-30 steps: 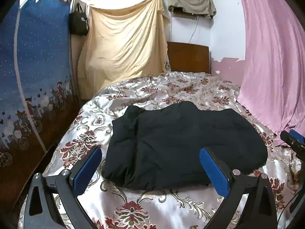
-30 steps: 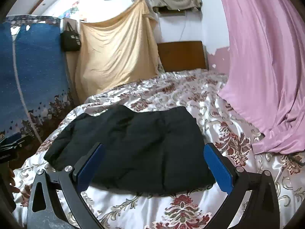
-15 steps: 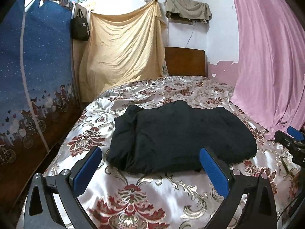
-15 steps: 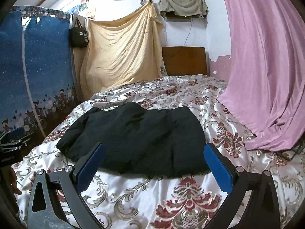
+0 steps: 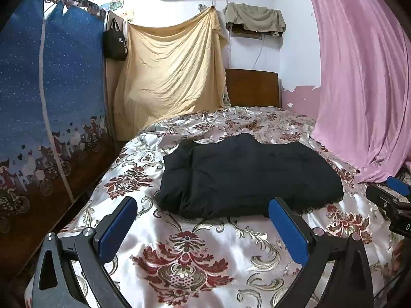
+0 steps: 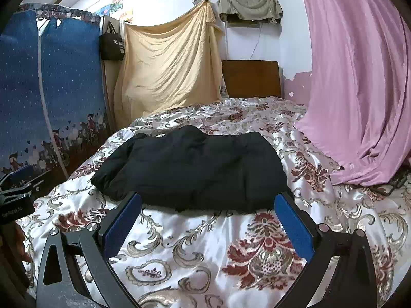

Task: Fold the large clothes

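Observation:
A large black garment (image 5: pixel 246 174) lies folded in a compact bundle in the middle of the bed; it also shows in the right wrist view (image 6: pixel 195 169). My left gripper (image 5: pixel 203 220) is open and empty, held back from the garment's near edge above the bedspread. My right gripper (image 6: pixel 208 218) is open and empty, also short of the garment's near edge. The right gripper shows at the right edge of the left wrist view (image 5: pixel 393 200), and the left gripper shows at the left edge of the right wrist view (image 6: pixel 18 192).
A floral satin bedspread (image 5: pixel 185 256) covers the bed. A blue fabric wardrobe (image 5: pixel 46 97) stands on the left, a pink curtain (image 5: pixel 364 77) hangs on the right, and a yellow sheet (image 5: pixel 169 71) and wooden headboard (image 5: pixel 253 87) are behind.
Both grippers have drawn back from the garment and risen a little; more bedspread shows between the fingers and the garment. The garment has not moved.

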